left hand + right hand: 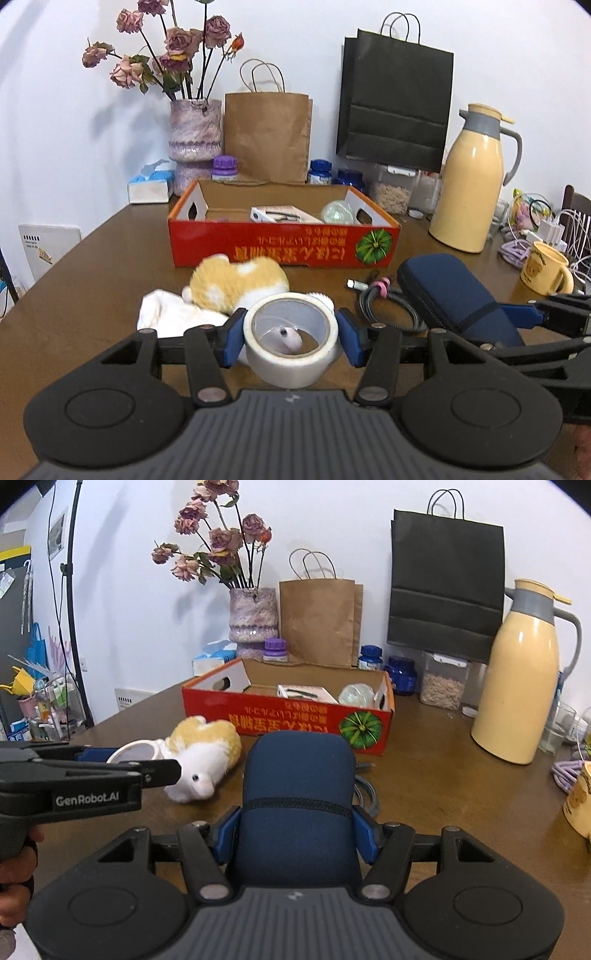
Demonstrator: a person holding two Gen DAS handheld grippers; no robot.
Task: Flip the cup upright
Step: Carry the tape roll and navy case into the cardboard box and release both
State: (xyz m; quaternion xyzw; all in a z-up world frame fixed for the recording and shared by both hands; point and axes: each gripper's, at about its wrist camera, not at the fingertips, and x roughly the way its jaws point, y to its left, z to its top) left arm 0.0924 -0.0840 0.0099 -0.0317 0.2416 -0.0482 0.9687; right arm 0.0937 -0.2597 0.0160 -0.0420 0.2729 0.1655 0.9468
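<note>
A yellow mug with a bear print stands at the table's right edge, rim up and handle to the right; only its side shows in the right wrist view. My left gripper is shut on a roll of clear tape, held off the table. My right gripper is shut on a navy zip case, which reaches forward from its blue pads. Both grippers are well short of the mug. The left gripper also shows from the side with the tape in it.
A plush toy and a white cloth lie ahead on the brown table. Behind them stand a red cardboard tray, a vase, paper bags and jars. A cream thermos stands at the right, and a coiled cable lies near the case.
</note>
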